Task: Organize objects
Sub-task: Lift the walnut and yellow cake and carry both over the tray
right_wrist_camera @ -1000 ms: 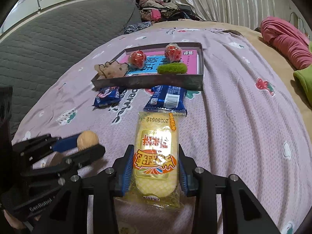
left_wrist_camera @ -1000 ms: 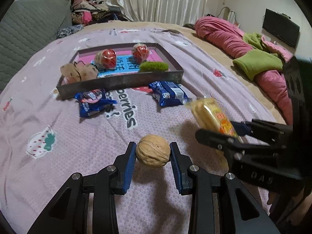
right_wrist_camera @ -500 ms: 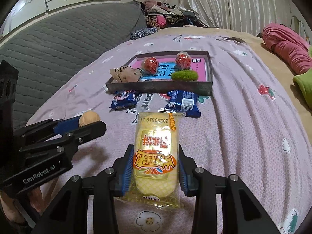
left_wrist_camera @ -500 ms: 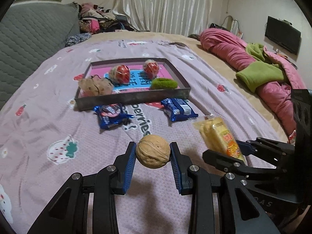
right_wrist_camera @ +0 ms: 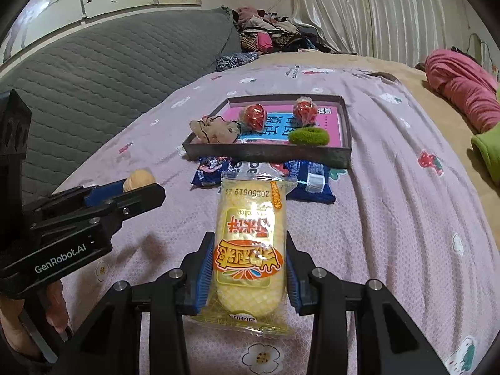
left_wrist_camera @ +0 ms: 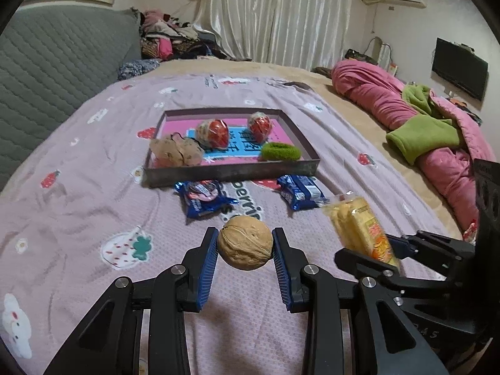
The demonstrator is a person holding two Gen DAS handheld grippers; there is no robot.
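My left gripper (left_wrist_camera: 244, 242) is shut on a tan walnut (left_wrist_camera: 245, 247), held above the purple bedspread. My right gripper (right_wrist_camera: 250, 259) is shut on a yellow wrapped snack cake (right_wrist_camera: 250, 234), also lifted off the bed. In the left wrist view the snack cake (left_wrist_camera: 359, 228) and the right gripper show at the right. In the right wrist view the left gripper (right_wrist_camera: 137, 187) with the walnut (right_wrist_camera: 139, 178) shows at the left. Ahead lies a shallow dark tray (left_wrist_camera: 231, 173) (right_wrist_camera: 268, 153) holding two red wrapped balls (left_wrist_camera: 215, 132), a beige cloth piece (left_wrist_camera: 175, 151) and a green fuzzy item (left_wrist_camera: 280, 151).
Two blue snack packets (left_wrist_camera: 203, 197) (left_wrist_camera: 301, 192) lie on the bedspread just in front of the tray. A grey quilted headboard (right_wrist_camera: 93, 72) rises at the left. Pink and green bedding (left_wrist_camera: 422, 125) is piled at the right. A hand (right_wrist_camera: 53, 306) holds the left gripper.
Both grippers have risen with the walnut and the snack cake still in them, so the tray and packets sit lower and farther in both views.
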